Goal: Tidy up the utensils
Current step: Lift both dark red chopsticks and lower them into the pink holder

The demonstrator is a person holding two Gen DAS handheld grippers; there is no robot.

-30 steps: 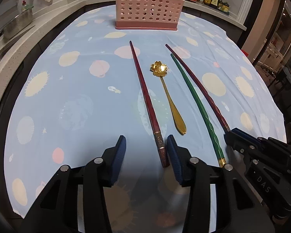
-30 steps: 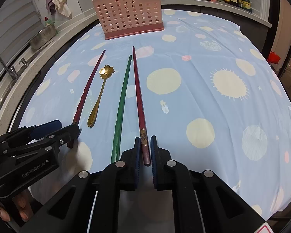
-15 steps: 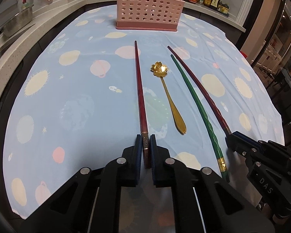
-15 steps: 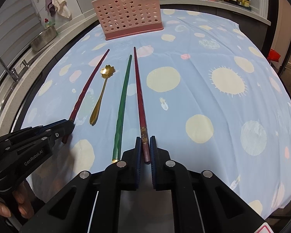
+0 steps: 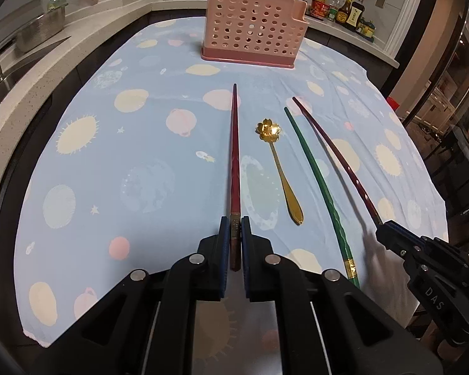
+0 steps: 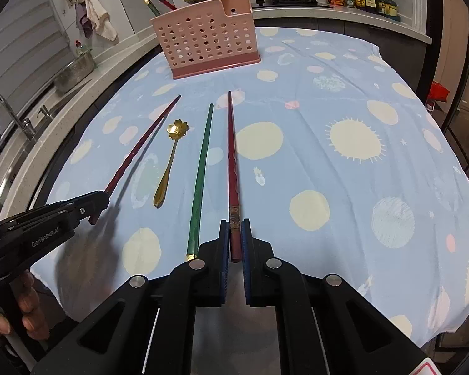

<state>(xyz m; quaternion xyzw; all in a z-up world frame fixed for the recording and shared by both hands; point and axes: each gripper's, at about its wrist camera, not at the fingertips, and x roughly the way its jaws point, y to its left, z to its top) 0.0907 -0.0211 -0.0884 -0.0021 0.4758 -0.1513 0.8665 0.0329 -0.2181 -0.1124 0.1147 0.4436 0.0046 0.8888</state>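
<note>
While a pale blue tablecloth [image 5: 115, 187] printed with suns and planets covers the whole table, a pink perforated utensil holder [image 5: 253, 36] stands upright at its far end, with a few long utensils poking out of its top. On the cloth in front of the holder lie a green chopstick [image 6: 200, 172] and a gold spoon [image 6: 168, 162] with a flower-shaped bowl, side by side, their tips toward the holder; the spoon sits left of the green stick in the right wrist view.

Two dark red chopsticks flank them, each lifted off the cloth at its thick end. The left gripper [image 5: 234, 234] has its blue-padded fingers [image 5: 223, 240] pressed tight on the left red chopstick [image 5: 234, 156] near its banded butt. The right gripper [image 6: 235, 237] pinches the right red chopstick [image 6: 233, 156] the same way, its pads closed on the patterned end. In the right wrist view a hand [image 6: 22, 309] wraps the left gripper's handle at the lower left edge.
</note>
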